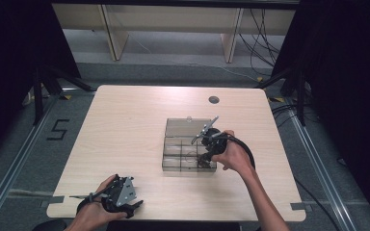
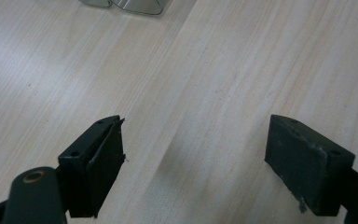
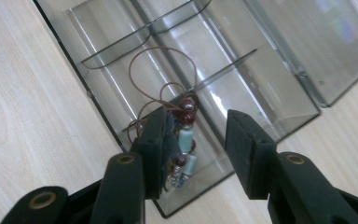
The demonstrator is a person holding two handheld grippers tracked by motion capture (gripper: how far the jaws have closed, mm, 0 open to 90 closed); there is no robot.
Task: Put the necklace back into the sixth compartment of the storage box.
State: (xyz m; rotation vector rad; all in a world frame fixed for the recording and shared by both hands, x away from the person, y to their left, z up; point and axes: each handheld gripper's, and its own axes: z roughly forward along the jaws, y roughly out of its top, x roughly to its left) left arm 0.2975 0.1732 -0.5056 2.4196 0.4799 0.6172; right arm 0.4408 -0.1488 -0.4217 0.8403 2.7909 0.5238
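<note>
A pale wooden table (image 1: 125, 144) is seen from the high view, with a small dark round hole (image 1: 214, 100) set near its far edge, right of the middle. A clear plastic compartment box (image 1: 173, 156) is placed right of the table's centre, closer to the right edge than to the left; its lid (image 1: 185, 126) is laid open flat toward the far edge. The box is divided into several compartments by transparent walls.

The right gripper (image 1: 206, 156) is held by a hand at the box's near right corner, its jaws pointed down into the compartment there. In the right gripper view the jaws of the right gripper (image 3: 196, 140) are set moderately apart, and nothing is clamped between them. A beaded bracelet (image 3: 184, 140) is lying in that corner compartment, in the gap between the jaws and against the inner face of the left-hand jaw; whether it is touched by that jaw cannot be told. Dark red and pale blue-green beads are strung on it, and thin brown cord loops (image 3: 161, 74) rise over the divider into the next compartment.

The left gripper (image 1: 125, 199) is held at the table's near edge, toward the near left corner, well apart from the box. In the left gripper view the left gripper (image 2: 193, 161) is spread wide above bare wood, and nothing is held.
</note>
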